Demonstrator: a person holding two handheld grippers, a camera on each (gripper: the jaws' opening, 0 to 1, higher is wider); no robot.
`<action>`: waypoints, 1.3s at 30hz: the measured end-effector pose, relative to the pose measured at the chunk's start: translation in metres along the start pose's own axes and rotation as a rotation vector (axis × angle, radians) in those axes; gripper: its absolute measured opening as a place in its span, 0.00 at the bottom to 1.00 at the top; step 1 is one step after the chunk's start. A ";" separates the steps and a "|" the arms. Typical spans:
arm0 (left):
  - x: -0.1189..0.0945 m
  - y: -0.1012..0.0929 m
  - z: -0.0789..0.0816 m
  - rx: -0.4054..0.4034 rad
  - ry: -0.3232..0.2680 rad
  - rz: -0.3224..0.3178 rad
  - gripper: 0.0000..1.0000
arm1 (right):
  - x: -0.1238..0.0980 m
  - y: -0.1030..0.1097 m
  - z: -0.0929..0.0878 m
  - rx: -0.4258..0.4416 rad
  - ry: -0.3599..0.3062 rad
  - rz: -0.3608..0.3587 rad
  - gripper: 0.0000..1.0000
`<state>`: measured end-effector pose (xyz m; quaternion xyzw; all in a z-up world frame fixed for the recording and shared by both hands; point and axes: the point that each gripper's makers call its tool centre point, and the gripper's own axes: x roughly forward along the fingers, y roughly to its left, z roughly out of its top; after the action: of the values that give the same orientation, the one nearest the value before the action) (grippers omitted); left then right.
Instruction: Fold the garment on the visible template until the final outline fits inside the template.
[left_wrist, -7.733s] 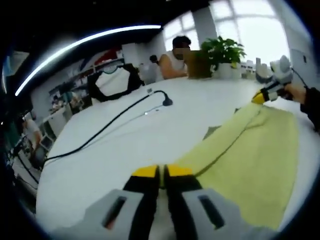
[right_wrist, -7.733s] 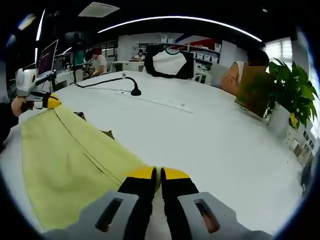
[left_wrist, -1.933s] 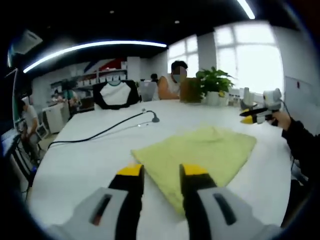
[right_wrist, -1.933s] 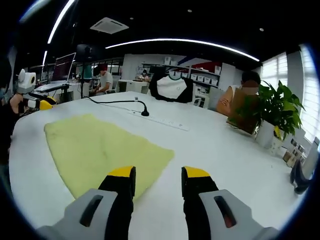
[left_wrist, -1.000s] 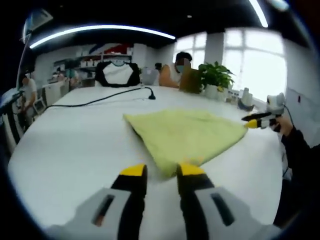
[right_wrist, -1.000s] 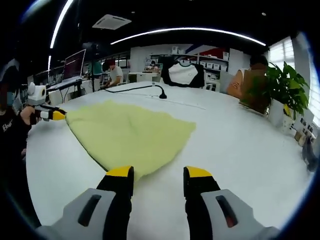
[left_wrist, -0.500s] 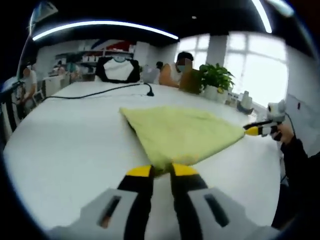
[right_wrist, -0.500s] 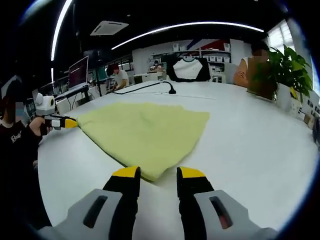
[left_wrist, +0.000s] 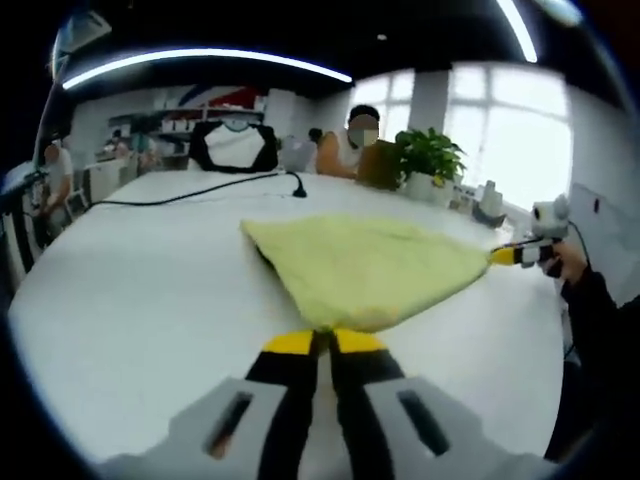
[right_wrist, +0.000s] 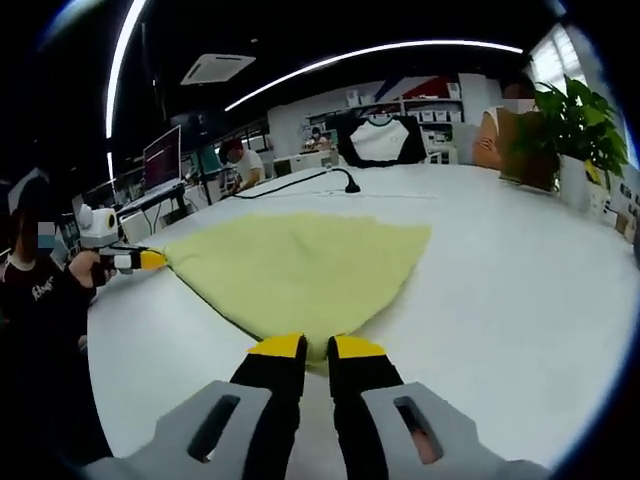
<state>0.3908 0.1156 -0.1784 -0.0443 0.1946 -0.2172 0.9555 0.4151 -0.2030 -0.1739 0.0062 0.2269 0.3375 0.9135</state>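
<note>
A pale yellow garment lies folded flat on the white table. In the left gripper view my left gripper is shut on the garment's near corner, its yellow tips almost together. My right gripper shows at the far right of that view, at the garment's other corner. In the right gripper view the garment spreads ahead, and my right gripper is shut on its near edge. The left gripper shows at the cloth's left tip there.
A black cable with a small stand runs across the far table. A potted plant and a seated person are at the far edge. A black-and-white shirt hangs behind. A sleeve is at the right.
Both grippers were open a second ago, with the garment's edge just ahead of them. Each has since moved in and shut on its corner of the cloth.
</note>
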 end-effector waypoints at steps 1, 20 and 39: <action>0.000 0.001 0.000 -0.006 0.001 -0.004 0.04 | -0.001 0.001 0.000 0.030 -0.002 0.012 0.05; -0.008 0.005 0.006 0.198 0.012 -0.079 0.01 | 0.000 -0.016 -0.001 0.060 -0.026 -0.017 0.01; -0.011 0.009 0.006 0.180 -0.011 -0.056 0.22 | 0.001 -0.010 -0.008 0.003 0.020 -0.051 0.02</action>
<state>0.3875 0.1282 -0.1708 0.0353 0.1678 -0.2602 0.9502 0.4181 -0.2111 -0.1835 -0.0015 0.2365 0.3139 0.9196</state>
